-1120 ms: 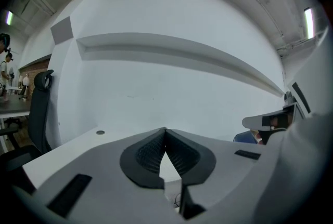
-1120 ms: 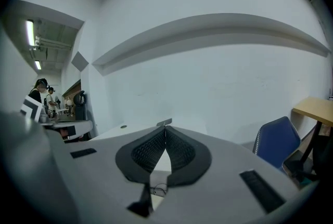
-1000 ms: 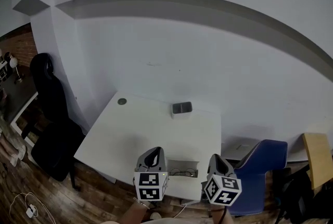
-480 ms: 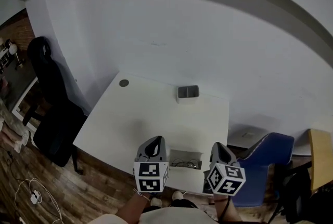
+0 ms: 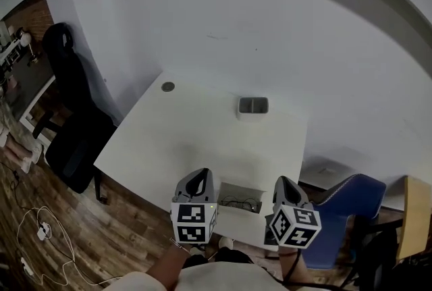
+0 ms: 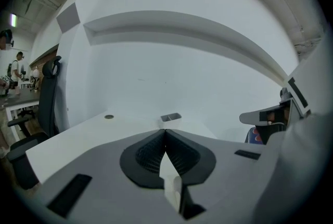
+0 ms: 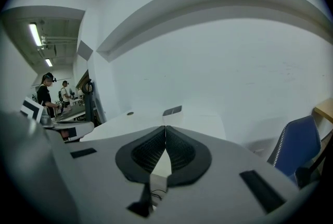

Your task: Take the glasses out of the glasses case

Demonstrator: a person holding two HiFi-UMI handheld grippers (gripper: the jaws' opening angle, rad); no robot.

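White is the rectangular table (image 5: 202,141), and at its near edge lies the grey open glasses case (image 5: 229,190), with the thin dark-framed glasses (image 5: 241,202) inside it. The left gripper (image 5: 197,176) is just beside the case's left end and the right gripper (image 5: 284,183) just beside its right end, both raised over the near edge and neither touching the case.

In the left gripper view the left gripper (image 6: 165,132) has its ribbed black pads pressed together at the tips with nothing between them. The right gripper (image 7: 165,128) shows the same in its own view: tips together, nothing held.

A small grey rectangular box (image 5: 253,105) stands at the far edge of the table, and a small dark round disc (image 5: 168,86) lies near the far left corner. A black office chair (image 5: 71,127) stands off the left edge on the wooden floor (image 5: 128,235), and a blue chair (image 5: 347,205) off the right edge.

Against half a second ago the head view has swung, so the table sits higher and further right in it; the case, the glasses and both closed grippers keep the same places relative to one another
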